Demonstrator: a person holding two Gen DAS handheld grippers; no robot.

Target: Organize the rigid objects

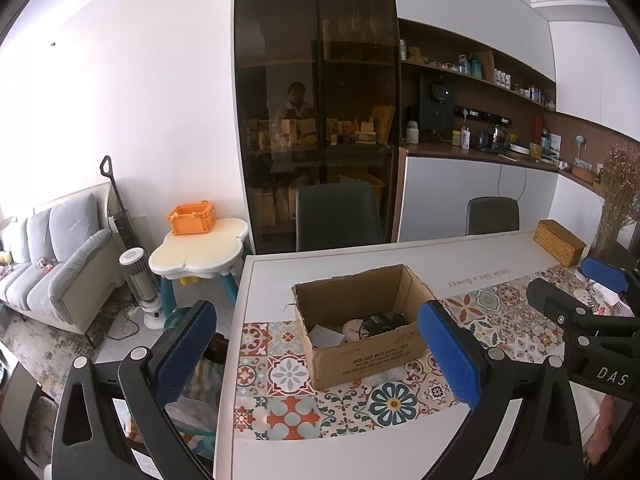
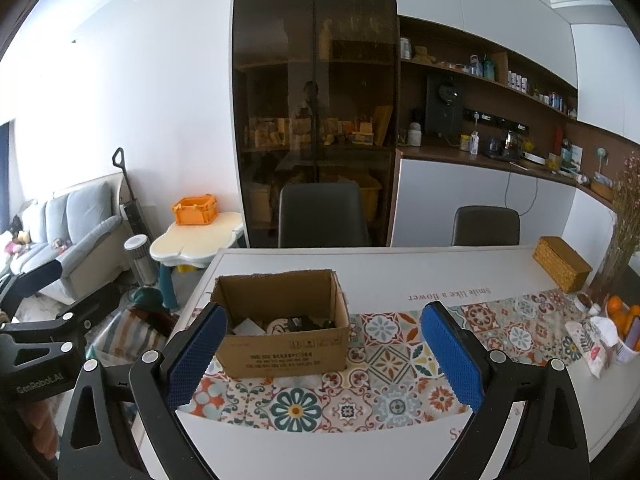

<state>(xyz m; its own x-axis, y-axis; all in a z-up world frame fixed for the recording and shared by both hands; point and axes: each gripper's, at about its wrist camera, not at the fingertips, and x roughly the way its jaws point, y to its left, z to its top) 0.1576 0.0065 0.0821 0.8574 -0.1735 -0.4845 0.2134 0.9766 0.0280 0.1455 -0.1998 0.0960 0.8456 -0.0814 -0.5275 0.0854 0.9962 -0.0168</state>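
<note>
Two wrist views over a white surface (image 2: 400, 272) laid with a patterned tile-print mat (image 2: 384, 360); both grippers held above its near edge. Left gripper (image 1: 316, 360): jaws spread wide, blue pads (image 1: 184, 352) empty, nothing between them; seen from the right wrist view it sits at far left, off the surface edge. Right gripper (image 2: 324, 356): jaws likewise spread, blue pads (image 2: 452, 356) empty; in the left wrist view it appears at far right, above the mat.

Open cardboard box (image 2: 280, 344): stands upright on the mat near the surface's left end, flaps gone, printed label on the near wall; it lies ahead of both grippers, touched by neither. Inside it, loose rigid objects (image 1: 368, 326): a white card, a round pale item and several dark pieces, too small to identify further.

Woven box (image 2: 560, 264): at the far right of the surface, well apart from the cardboard box; beside it a vase of dried flowers (image 1: 616, 200). Oranges (image 2: 620, 316) and a printed pouch (image 2: 588, 344) lie at the right edge of the mat.

Two dark chairs (image 1: 336, 216) stand at the far side of the surface; an orange crate (image 1: 192, 218) rests on a small flower-shaped table (image 1: 200, 252); a grey sofa (image 1: 52, 256) stands at left.
</note>
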